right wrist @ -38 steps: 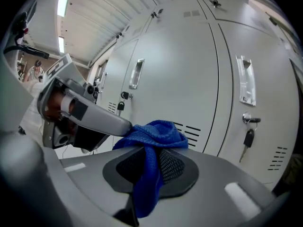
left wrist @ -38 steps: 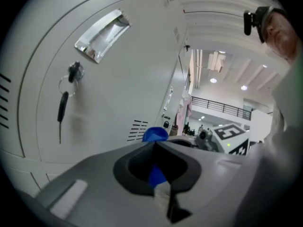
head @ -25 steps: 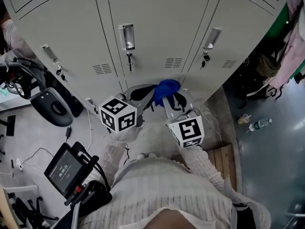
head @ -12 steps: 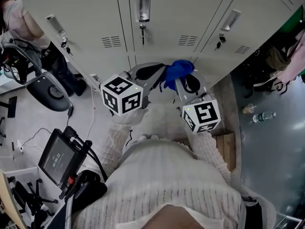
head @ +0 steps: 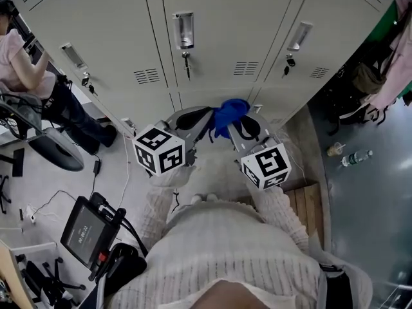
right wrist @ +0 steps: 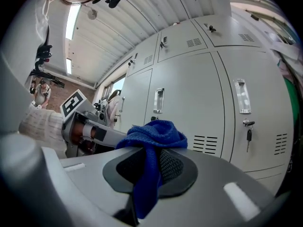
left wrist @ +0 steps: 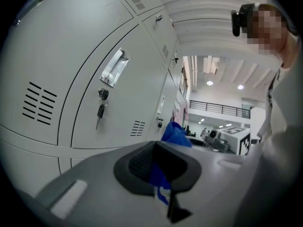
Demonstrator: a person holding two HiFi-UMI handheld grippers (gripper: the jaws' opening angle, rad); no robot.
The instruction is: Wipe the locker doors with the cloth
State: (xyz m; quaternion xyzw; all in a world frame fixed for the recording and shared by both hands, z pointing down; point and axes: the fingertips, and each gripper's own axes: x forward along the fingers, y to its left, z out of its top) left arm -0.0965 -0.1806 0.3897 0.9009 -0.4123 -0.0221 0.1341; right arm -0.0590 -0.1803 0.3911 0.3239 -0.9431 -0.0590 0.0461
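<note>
Seen from above, a person reaches both forearms forward toward a row of grey locker doors (head: 215, 44), holding 2 grippers angled inward so their tips nearly meet: the left gripper (left wrist: 160, 176) and the right gripper (right wrist: 144, 171) each have their jaws pinched on the blue cloth (head: 228, 111). The cloth is bunched between them, its length running side to side, in front of the middle door below its key (head: 186, 62); whether it touches the door cannot be told. A seated person (head: 22, 56) is at far left, and a bottle (head: 355, 158) lies on the floor at right.
</note>
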